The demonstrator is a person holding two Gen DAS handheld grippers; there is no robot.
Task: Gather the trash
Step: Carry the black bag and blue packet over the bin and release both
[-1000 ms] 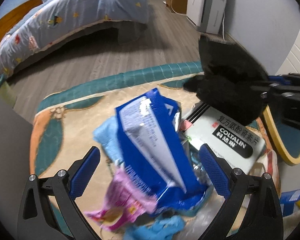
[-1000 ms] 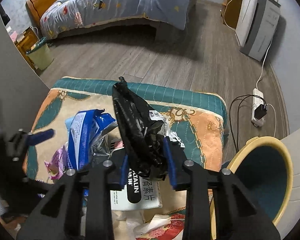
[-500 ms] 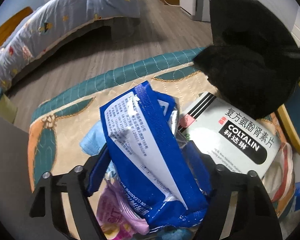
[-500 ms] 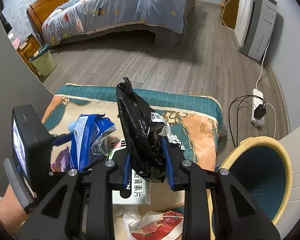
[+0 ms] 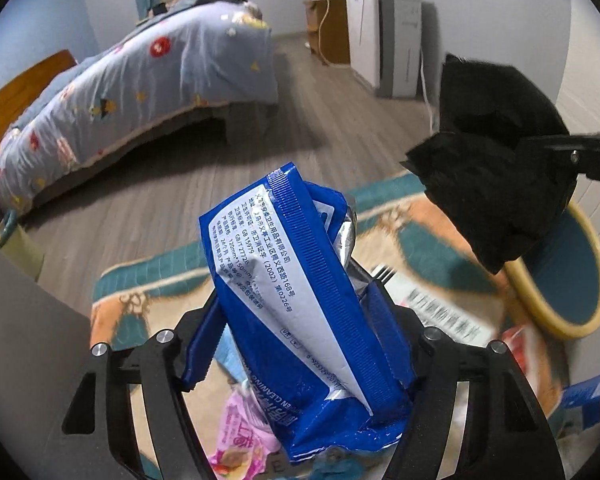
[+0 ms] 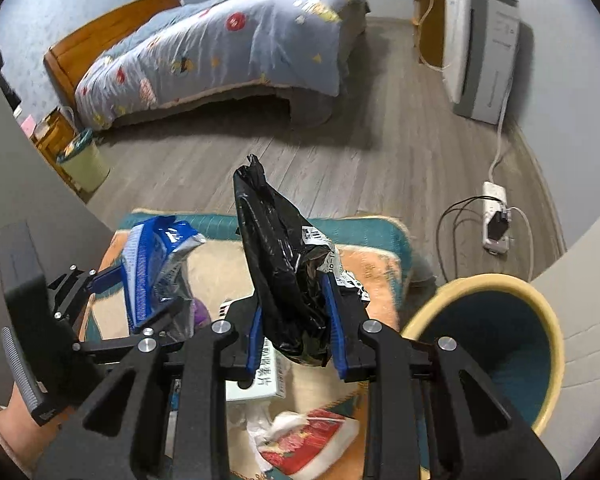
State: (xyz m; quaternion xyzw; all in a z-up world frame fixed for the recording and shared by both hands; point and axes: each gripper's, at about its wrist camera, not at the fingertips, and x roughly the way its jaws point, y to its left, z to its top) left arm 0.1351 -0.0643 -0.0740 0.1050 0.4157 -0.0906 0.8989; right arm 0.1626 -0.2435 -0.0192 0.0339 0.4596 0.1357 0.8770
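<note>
Above the patterned mat (image 5: pixel 132 312), the left claw (image 5: pixel 296 336) has just closed onto a blue wrapper (image 5: pixel 300 320) — the right claw (image 6: pixel 296 320) clamps a black bag (image 6: pixel 284 272).

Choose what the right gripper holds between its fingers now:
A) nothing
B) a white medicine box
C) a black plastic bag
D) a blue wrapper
C: in the right wrist view, the right gripper has its blue pads pressed on the crumpled black plastic bag.
</note>
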